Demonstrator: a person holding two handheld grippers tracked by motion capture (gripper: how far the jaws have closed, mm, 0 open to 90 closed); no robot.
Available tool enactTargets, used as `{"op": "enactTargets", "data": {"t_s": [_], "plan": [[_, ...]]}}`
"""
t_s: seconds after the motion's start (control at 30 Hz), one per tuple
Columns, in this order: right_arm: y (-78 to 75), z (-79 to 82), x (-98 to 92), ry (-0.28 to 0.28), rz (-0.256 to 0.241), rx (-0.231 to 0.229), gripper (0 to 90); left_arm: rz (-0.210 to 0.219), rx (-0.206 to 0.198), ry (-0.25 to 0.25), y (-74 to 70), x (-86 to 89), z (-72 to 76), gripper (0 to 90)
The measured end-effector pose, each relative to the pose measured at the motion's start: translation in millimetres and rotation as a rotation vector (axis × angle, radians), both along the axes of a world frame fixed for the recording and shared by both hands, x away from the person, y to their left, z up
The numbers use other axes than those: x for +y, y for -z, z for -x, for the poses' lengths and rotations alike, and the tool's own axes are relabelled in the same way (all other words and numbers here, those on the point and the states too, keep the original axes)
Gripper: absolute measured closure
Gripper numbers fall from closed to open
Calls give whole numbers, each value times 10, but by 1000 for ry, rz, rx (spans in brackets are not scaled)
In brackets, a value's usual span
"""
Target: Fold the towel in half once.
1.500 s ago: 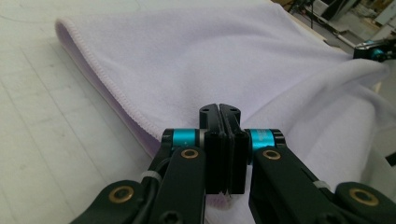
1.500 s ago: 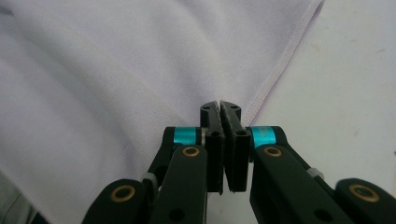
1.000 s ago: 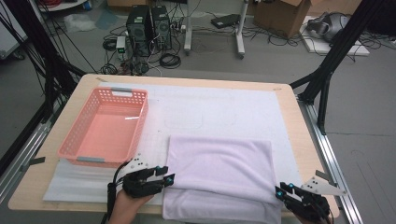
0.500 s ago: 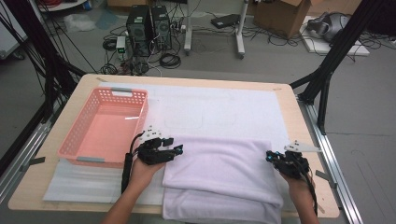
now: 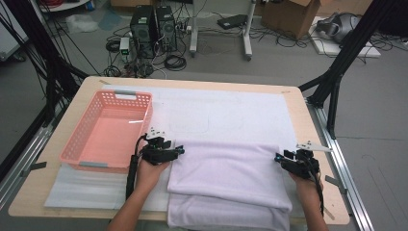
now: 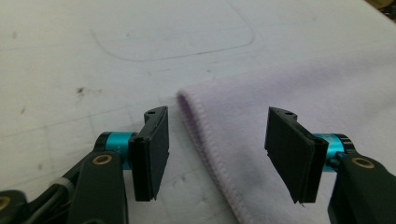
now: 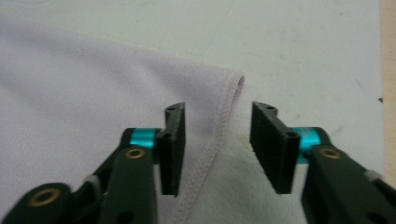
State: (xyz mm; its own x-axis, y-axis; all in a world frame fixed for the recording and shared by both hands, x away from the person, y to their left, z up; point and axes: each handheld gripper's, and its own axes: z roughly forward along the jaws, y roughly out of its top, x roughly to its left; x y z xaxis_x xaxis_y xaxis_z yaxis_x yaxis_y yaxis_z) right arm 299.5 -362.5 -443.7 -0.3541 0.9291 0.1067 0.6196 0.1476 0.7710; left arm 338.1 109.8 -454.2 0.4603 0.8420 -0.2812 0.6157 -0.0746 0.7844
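Note:
A pale lilac towel (image 5: 231,178) lies folded on the white mat, its top layer doubled back over the lower one. My left gripper (image 5: 179,150) sits at the towel's far left corner, jaws open. In the left gripper view the stitched folded corner of the towel (image 6: 201,116) lies between the spread jaws of the left gripper (image 6: 217,149). My right gripper (image 5: 278,157) rests at the far right corner. In the right gripper view the hemmed edge of the towel (image 7: 224,121) runs between the parted jaws of the right gripper (image 7: 217,144).
A pink plastic basket (image 5: 109,132) stands empty at the left, close beside my left hand. The white mat (image 5: 226,113) covers most of the wooden table (image 5: 312,125). A clear plastic sheet (image 5: 86,185) lies at the front left.
Both grippers have travelled away from the table's front edge, carrying the towel's near layer up and over. The jaws now stand open at the far corners.

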Motion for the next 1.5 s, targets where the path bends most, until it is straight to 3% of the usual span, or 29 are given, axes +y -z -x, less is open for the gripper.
{"op": "enactTargets", "data": {"t_s": [0.1,0.13,0.17,0.23,0.27,0.37,0.5,0.6,0.67,0.77,0.83,0.93,1.03,1.13,1.2,1.27,1.37,1.43,1.5], "plan": [[47,-15,84,-28,40,30,458,-48,-7,15,-11,-53,1,386],[53,-10,119,-25,63,15,461,-76,-14,25,-15,-71,-2,379],[50,-9,141,-26,67,13,474,-112,-22,30,-23,-120,3,375],[44,-12,186,-29,88,9,481,-228,-59,51,-32,-202,25,391],[38,-12,199,-28,94,15,488,-250,-69,51,-35,-228,32,396],[18,-11,199,-33,65,54,530,-240,-67,37,-27,-237,27,399],[14,-17,207,-49,58,58,664,-245,-74,23,-31,-267,39,444],[11,-25,237,-74,46,66,795,-237,-82,49,-36,-305,53,611],[9,-18,249,-80,52,62,822,-201,-58,55,-38,-306,53,719],[26,-13,215,-80,15,62,835,-100,1,66,-32,-234,7,834],[27,-12,200,-85,7,62,841,-70,22,71,-35,-193,-19,847],[7,-7,223,-85,82,22,847,-2,-17,43,-95,-158,-40,852],[-43,-55,191,-71,96,-19,849,12,-54,46,-225,-148,-134,853],[-130,-167,184,-57,126,-62,850,22,-84,34,-341,-138,-280,853],[-193,-284,161,-45,116,-78,849,50,-91,14,-366,-132,-397,853],[-257,-439,152,-43,121,-97,848,41,-94,4,-371,-145,-524,853],[-304,-632,192,-45,180,-117,848,45,-119,-17,-371,-167,-690,852],[-315,-770,204,-36,185,-120,848,51,-115,-26,-364,-163,-798,852],[-322,-888,210,-24,180,-117,847,27,-115,-27,-375,-175,-887,852]]}}
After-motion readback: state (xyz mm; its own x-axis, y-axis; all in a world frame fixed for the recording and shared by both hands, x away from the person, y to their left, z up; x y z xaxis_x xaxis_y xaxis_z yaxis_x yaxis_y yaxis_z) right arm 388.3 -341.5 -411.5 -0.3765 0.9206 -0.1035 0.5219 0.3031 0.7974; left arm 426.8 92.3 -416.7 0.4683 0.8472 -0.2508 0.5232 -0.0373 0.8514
